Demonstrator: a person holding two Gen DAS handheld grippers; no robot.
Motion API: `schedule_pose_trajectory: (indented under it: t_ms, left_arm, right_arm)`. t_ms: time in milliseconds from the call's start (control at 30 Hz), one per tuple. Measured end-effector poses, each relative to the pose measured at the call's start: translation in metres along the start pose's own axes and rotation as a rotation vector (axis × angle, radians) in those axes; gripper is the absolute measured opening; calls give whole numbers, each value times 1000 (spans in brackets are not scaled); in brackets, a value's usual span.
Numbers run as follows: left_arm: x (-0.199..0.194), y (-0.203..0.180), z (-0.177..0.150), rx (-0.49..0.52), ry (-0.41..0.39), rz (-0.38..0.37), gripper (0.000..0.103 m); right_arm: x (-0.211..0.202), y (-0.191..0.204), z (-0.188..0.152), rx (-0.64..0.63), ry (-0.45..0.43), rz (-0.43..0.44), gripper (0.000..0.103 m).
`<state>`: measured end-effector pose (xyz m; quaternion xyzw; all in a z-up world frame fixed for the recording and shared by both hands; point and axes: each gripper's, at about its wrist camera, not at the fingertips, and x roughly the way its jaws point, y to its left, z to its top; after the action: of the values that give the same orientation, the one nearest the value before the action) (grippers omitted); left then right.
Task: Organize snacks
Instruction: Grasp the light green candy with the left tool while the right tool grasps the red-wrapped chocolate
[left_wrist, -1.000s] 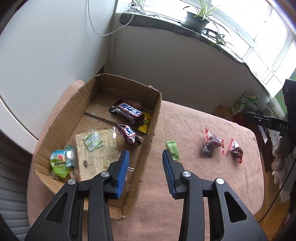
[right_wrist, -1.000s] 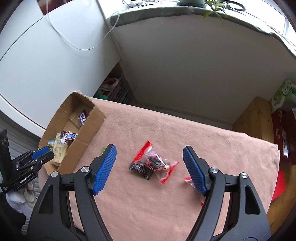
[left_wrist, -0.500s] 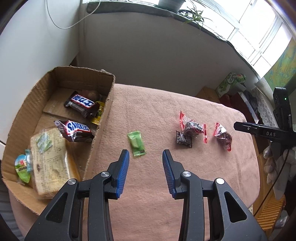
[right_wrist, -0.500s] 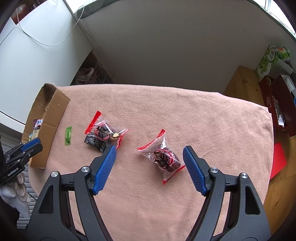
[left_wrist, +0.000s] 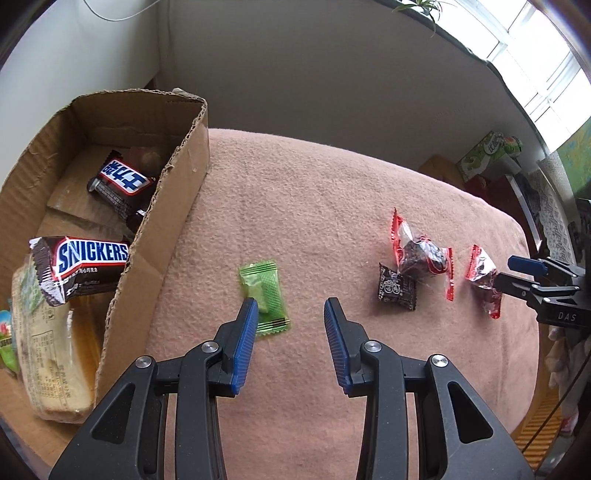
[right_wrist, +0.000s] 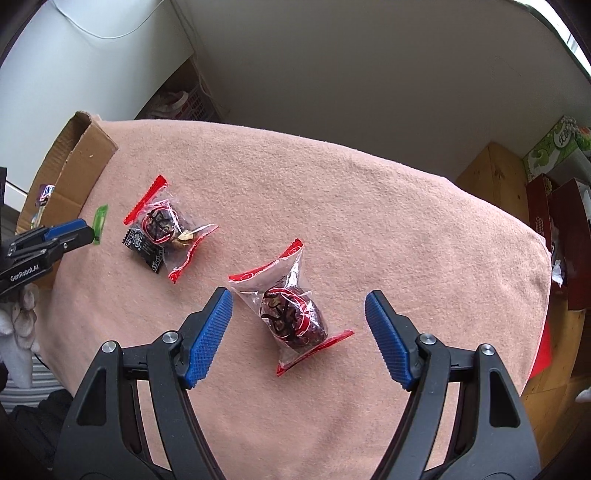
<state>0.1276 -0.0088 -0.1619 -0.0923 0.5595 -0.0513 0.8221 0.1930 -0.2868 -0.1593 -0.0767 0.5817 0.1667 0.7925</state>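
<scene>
Left claw (left_wrist: 288, 306), right claw (right_wrist: 298, 297) — black frames, ribbed blue pads, silver screws; "GenRobot.AI" and "DAS" lettering.

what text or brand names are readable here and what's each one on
"SNICKERS": chocolate bar in the cardboard box.
"GenRobot.AI": body of the left tool, seen from the right wrist view.
"DAS": body of the right tool, seen from the left wrist view.
Second bar: white lettering, not legible.
Bread bag, black packet, green carton: print too small.

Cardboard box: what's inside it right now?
The cardboard box holds two Snickers bars, a wrapped bread slice and a green-edged packet. Its near wall hides part of the floor.
</scene>
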Motion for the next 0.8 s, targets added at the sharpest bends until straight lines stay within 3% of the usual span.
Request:
schedule_pose_trajectory:
  t_ms: [100, 233, 567, 633, 767, 800]
  left_arm:
    - [8, 1, 1, -10, 7, 16, 35]
    - [16, 0, 3, -7, -1, 44, 26]
    - [19, -12, 2, 9, -33, 66, 21]
    - [19, -11, 1, 9, -35, 61, 20]
    - [18, -9, -1, -7, -35, 47, 20]
    - [15, -6, -4, -7, -36, 45, 20]
  right_arm:
    - [6, 4, 2, -47, 15, -4, 77]
    - [14, 10, 4, -99, 32, -16, 77]
    - [31, 19, 2, -134, 68, -20, 77]
    - [34, 21, -1, -130, 70, -13, 66]
    - [33, 23, -8, -118, 57, -22, 54]
    - [31, 22, -10, -113, 53, -16, 46]
